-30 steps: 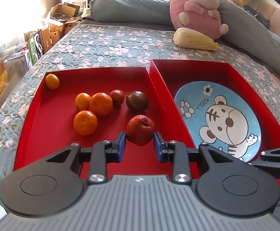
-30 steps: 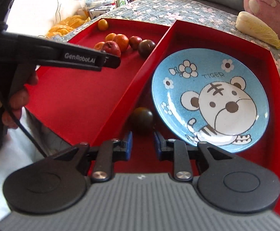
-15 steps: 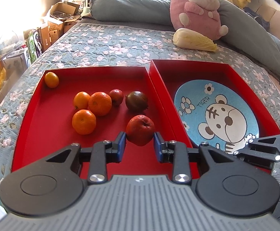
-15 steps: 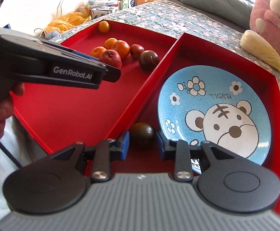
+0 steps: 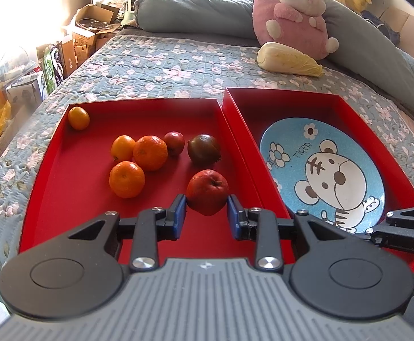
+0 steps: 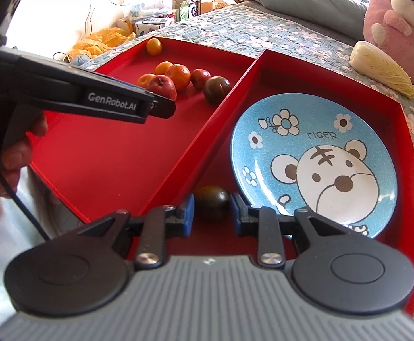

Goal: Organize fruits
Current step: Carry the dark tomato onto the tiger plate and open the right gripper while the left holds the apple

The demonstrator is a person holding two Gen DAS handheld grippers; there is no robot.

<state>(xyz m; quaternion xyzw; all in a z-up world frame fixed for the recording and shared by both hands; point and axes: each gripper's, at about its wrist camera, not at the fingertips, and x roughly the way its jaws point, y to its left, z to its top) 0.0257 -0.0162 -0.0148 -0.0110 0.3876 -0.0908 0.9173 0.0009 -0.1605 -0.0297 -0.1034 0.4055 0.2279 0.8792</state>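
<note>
My left gripper (image 5: 207, 213) is shut on a red apple (image 5: 207, 190), held just above the floor of the left red tray (image 5: 73, 199). Further back in that tray lie three oranges (image 5: 150, 152), a small orange fruit (image 5: 78, 118), a small red fruit (image 5: 174, 143) and a dark brown fruit (image 5: 203, 149). My right gripper (image 6: 212, 213) is closing on a second dark brown fruit (image 6: 212, 201); both pads touch its sides. That fruit sits in the right red tray (image 6: 266, 85), by the near left edge of the blue tiger plate (image 6: 320, 156).
Both trays lie side by side on a flowered quilt (image 5: 164, 68). A cabbage (image 5: 287, 59), a pink plush toy (image 5: 292, 14) and grey pillows (image 5: 192, 11) are behind them. Cardboard boxes (image 5: 87, 34) stand past the bed's left edge. A hand (image 6: 10, 159) holds the left gripper's handle.
The right gripper's fingers opened and came forward around the dark brown fruit, then closed onto it. The left gripper has kept still with the apple.
</note>
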